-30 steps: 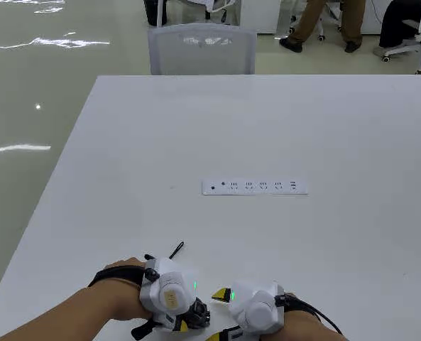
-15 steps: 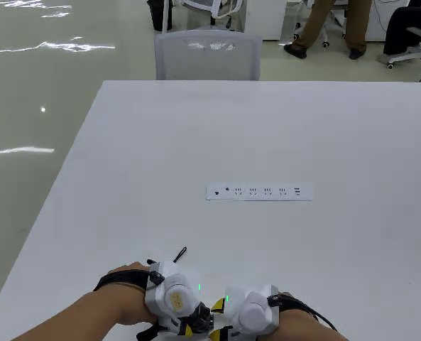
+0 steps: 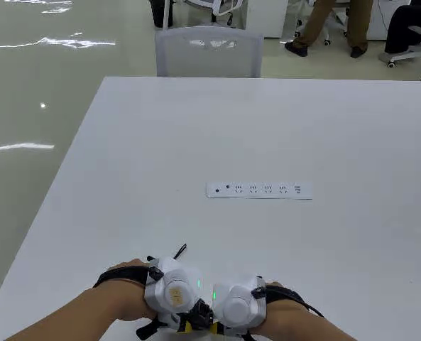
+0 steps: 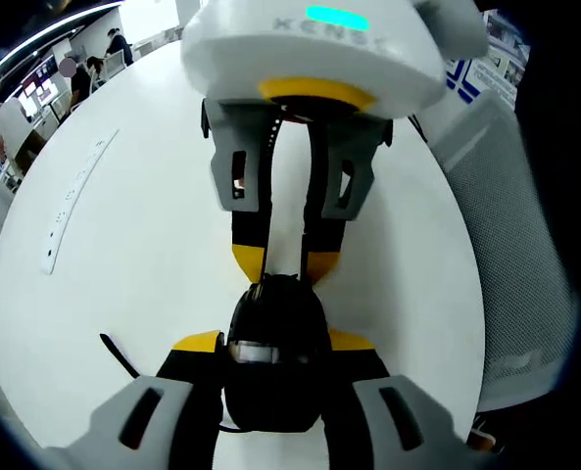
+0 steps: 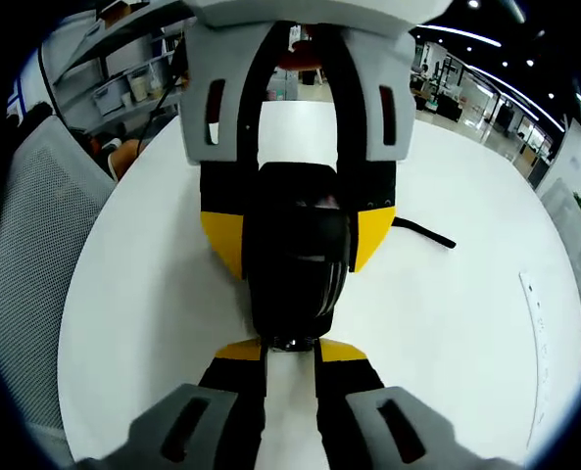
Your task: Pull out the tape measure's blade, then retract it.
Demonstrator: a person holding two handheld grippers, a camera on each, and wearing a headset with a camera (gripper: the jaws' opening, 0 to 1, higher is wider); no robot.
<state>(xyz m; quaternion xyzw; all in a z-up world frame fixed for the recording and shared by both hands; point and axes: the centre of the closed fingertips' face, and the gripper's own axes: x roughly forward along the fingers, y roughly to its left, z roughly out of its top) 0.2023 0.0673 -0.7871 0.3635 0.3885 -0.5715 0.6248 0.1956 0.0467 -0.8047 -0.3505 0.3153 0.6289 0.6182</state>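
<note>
Gripping hard on the near edge of the white table (image 3: 125, 177), the left gripper (image 4: 273, 343) has its yellow pads clamped on both flanks of the black tape measure (image 4: 275, 364), and the case sits upright between them. Facing it nose to nose is the right gripper (image 5: 290, 354), its jaws drawn in narrow and nipped on the small metal bit at the case's front end, yellow tips touching the housing. Both grippers are packed tight together, a hand on each. No length of blade is drawn out between them. A thin black strap (image 3: 178, 251) lies on the tabletop just beside the left gripper. Further up the table a white power strip (image 3: 259, 190) lies flat, well apart, and a grey chair (image 3: 206, 51) stands at the far edge.
</note>
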